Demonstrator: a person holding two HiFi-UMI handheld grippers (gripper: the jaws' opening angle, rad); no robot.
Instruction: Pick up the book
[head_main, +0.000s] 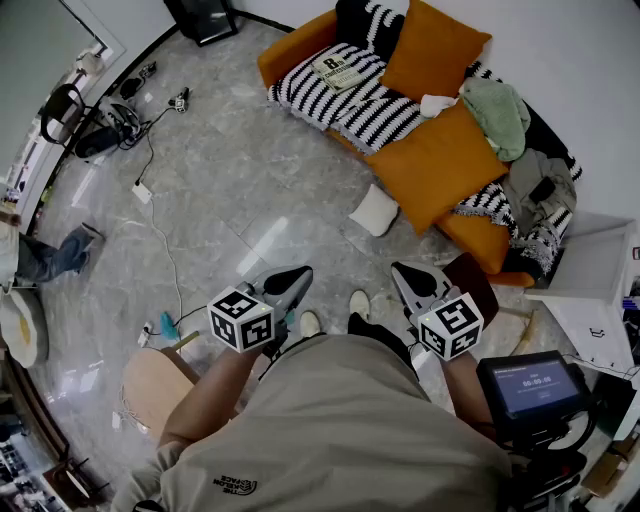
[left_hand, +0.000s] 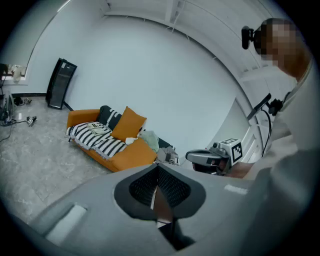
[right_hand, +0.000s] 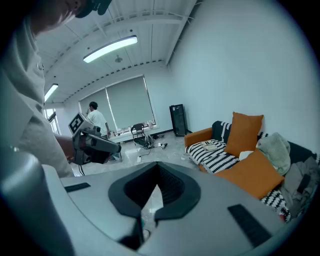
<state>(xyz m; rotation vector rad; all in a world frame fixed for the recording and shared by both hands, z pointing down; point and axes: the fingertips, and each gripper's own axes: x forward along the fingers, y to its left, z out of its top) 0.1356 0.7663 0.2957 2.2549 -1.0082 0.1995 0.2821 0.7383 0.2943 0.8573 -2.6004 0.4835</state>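
Head view: a person stands on the grey stone floor (head_main: 220, 170) and holds both tools low in front of the body. The left gripper (head_main: 296, 276) and the right gripper (head_main: 404, 272) sit side by side, each tipped a little downward. The left gripper view shows its jaws pressed together with nothing between them. The right gripper view shows the same: jaws together and empty.

The book (head_main: 340, 68) lies flat on a black-and-white striped blanket (head_main: 375, 120) spread over one end of an orange sofa (head_main: 297, 47), well apart from both grippers. An upright orange cushion (head_main: 435, 45) stands just beside it against the sofa back, and a second orange cushion (head_main: 437, 165) lies tilted further along the seat. A pale green cloth (head_main: 497, 112) is heaped near that second cushion (other clothes are piled at the sofa's far end). A small white pillow (head_main: 375, 210) rests on the floor by the sofa's front edge, between the sofa and the person.
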